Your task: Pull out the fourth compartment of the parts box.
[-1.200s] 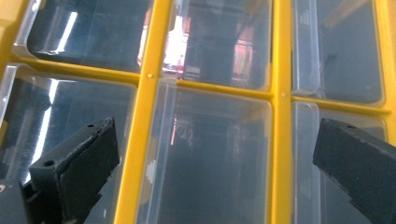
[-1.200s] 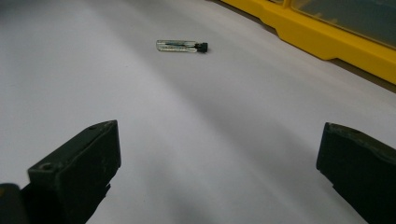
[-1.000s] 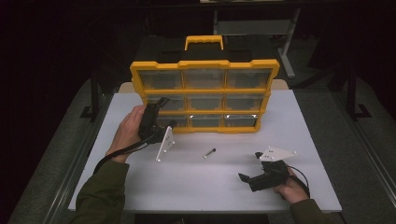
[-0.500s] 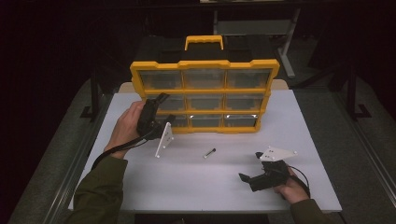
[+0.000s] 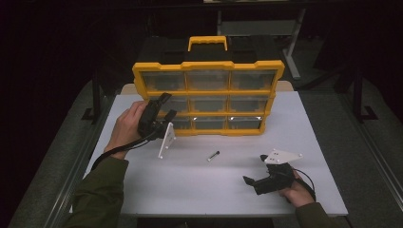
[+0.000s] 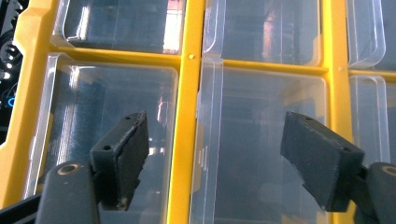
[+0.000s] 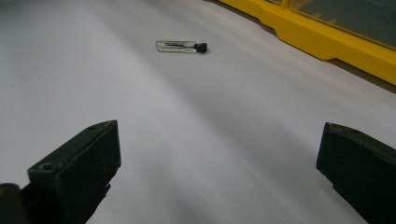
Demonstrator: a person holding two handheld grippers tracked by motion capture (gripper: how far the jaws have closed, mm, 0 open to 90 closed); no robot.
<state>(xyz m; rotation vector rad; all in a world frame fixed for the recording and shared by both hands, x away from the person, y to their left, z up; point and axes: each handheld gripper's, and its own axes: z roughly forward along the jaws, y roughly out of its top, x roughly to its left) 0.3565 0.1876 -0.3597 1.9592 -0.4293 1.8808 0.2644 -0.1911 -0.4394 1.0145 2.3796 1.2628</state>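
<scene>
Organizer case (image 5: 208, 97) stands upright at bench (image 5: 190, 180) rear, yellow frame w/ clear lids. Your left gripper (image 6: 212, 154) is up at its lower-left lids, fingers just been closing, still apart, nothing gripped. Right gripper (image 7: 217, 177) rests wide open, vial (image 7: 181, 46) ahead.

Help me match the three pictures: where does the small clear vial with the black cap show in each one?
High view: the vial lies on the white table, centre, before the yellow organizer.
Left gripper view: not in it; here are the organizer's clear drawers.
Right gripper view: upper middle, cap pointing right.
Shared landmark: the yellow organizer's frame.
</scene>
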